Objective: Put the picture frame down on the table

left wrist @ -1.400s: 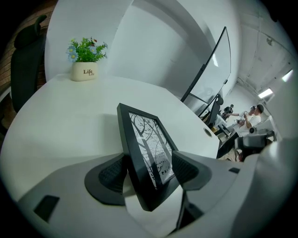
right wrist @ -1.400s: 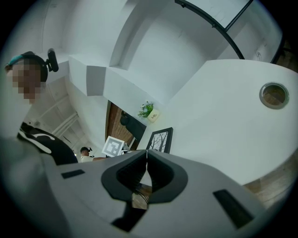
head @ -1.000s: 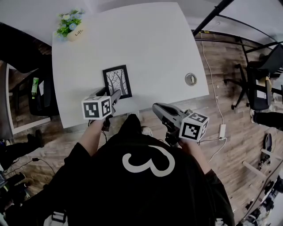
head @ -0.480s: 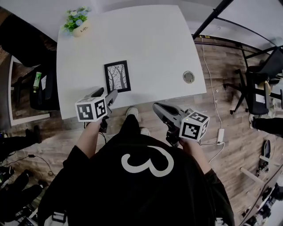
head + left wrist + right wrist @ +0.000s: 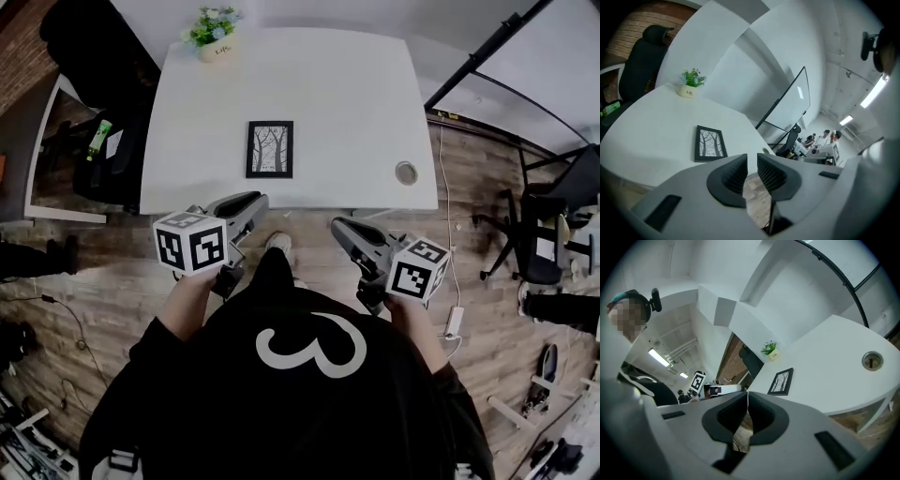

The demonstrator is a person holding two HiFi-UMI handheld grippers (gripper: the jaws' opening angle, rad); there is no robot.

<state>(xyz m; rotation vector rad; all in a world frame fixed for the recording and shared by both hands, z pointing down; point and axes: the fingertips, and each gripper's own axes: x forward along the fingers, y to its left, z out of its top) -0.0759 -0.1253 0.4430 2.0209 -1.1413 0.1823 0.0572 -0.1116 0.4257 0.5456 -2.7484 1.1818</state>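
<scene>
The black picture frame [image 5: 270, 149] with its tree print lies flat on the white table [image 5: 328, 94], also seen in the left gripper view [image 5: 710, 143] and the right gripper view [image 5: 781, 381]. My left gripper [image 5: 255, 202] hovers off the table's near edge, well short of the frame. Its jaws [image 5: 752, 161] have just been closing and stand a narrow gap apart with nothing between them. My right gripper [image 5: 339, 227] is held beside it over the floor, its jaws [image 5: 747, 397] shut and empty.
A small flower pot [image 5: 214, 37] stands at the table's far edge. A round cable hole [image 5: 406, 172] sits near the right front corner. Black office chairs stand to the left [image 5: 98, 178] and far right [image 5: 553, 234]. Wooden floor lies below me.
My left gripper has drawn back from the frame toward me and risen. The right gripper shifted slightly. The frame stays flat on the table, farther from both grippers.
</scene>
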